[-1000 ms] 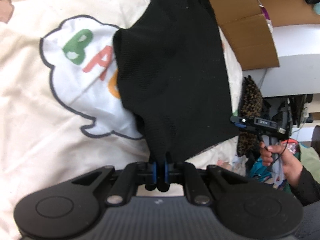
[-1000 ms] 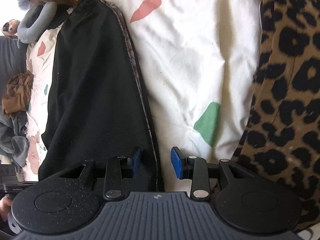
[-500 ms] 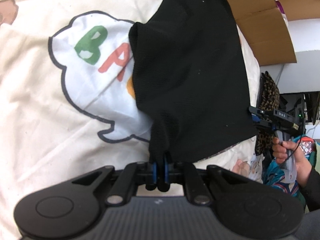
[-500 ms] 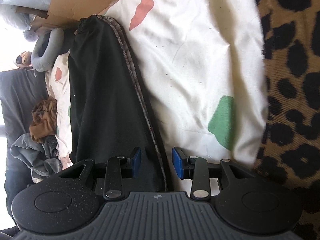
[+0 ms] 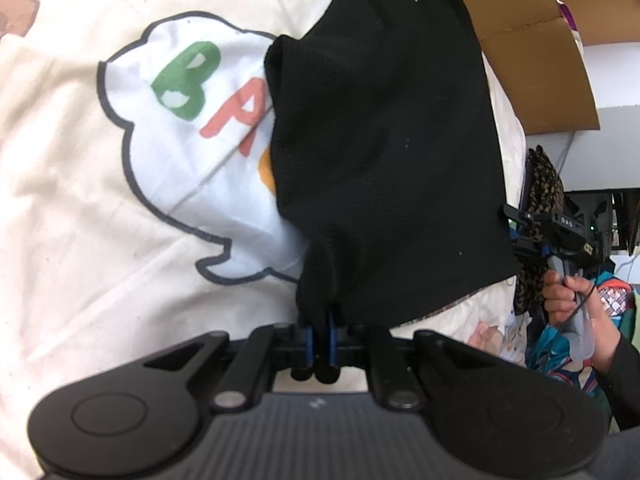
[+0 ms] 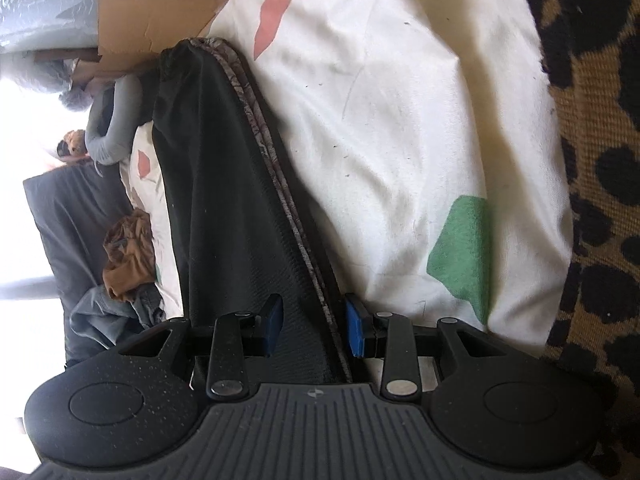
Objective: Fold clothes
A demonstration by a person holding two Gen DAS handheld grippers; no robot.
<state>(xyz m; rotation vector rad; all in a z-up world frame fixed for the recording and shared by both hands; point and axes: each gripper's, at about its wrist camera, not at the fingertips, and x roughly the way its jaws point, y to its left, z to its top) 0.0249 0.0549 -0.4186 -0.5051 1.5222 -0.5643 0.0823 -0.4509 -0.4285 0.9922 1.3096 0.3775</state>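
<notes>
A black knit garment (image 5: pixel 384 152) lies on a cream printed sheet (image 5: pixel 80 208). My left gripper (image 5: pixel 319 330) is shut on a bunched corner of it, near the bottom of the left wrist view. In the right wrist view the same black garment (image 6: pixel 224 208) runs away from me, its grey patterned hem (image 6: pixel 276 184) passing between my blue pads. My right gripper (image 6: pixel 314 322) stands open around that hem edge, the pads apart from the cloth. The right gripper (image 5: pixel 560 236) also shows in the left wrist view, held by a hand (image 5: pixel 576 300) at the garment's far corner.
Cardboard (image 5: pixel 532 48) lies beyond the garment. A leopard-print fabric (image 6: pixel 592 160) borders the sheet on the right. A brown and grey clothes pile (image 6: pixel 128 264) and a grey neck pillow (image 6: pixel 116 120) sit at the far left.
My left gripper has dragged its pinched corner of the black garment rightward over the printed speech bubble. My right gripper has slid along the hem, still open.
</notes>
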